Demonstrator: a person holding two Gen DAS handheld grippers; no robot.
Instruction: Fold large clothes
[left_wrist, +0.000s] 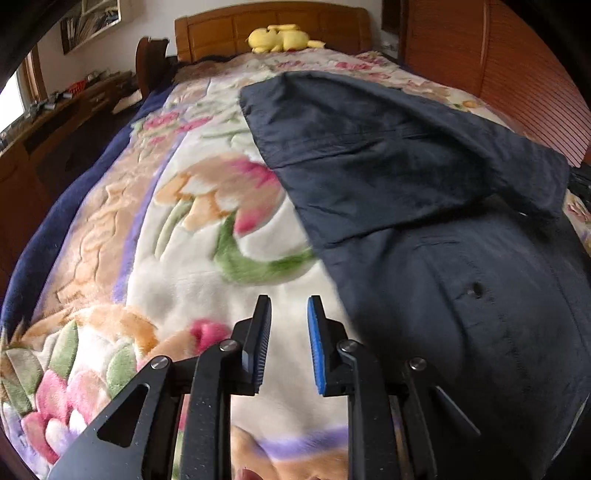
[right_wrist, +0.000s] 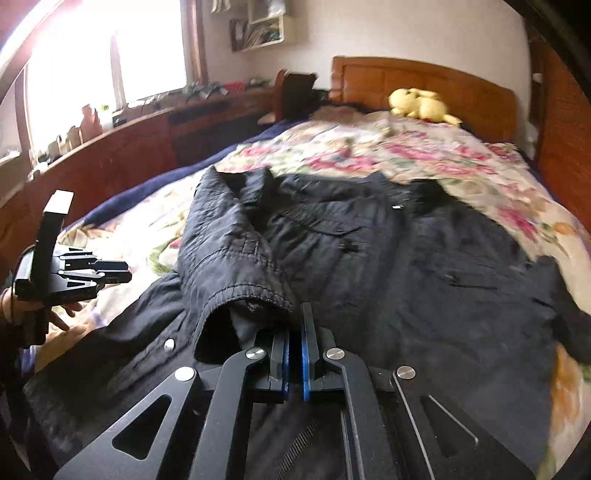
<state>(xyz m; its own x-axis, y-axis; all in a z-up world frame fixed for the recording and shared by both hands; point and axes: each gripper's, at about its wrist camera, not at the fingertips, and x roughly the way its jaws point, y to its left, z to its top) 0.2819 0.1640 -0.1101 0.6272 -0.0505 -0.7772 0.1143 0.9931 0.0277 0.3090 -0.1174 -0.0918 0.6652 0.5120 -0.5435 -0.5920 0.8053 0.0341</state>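
Dark jacket lies spread on the bed just ahead of my right jaws, its long axis running away from them toward the headboard, collar end at the far side. One sleeve is folded back across the jacket's front, long axis slanting from the far left down to my right gripper, cuff opening facing me. My right gripper is angled down at the cuff; its jaws are pressed together with the cuff's edge lying right at their tips, but whether any fabric is caught between the pads I cannot tell. A metal snap sits on the jacket's front panel just left of those jaws. My left gripper is tilted down over the floral blanket, jaws narrowly parted with nothing between them, the jacket just to their right and not touching. Seen from the right wrist, that gripper hangs off the jacket's left edge, held in my left hand. A yellow plush toy rests far ahead by the headboard. A wooden shelf runs under the window, far to the left.
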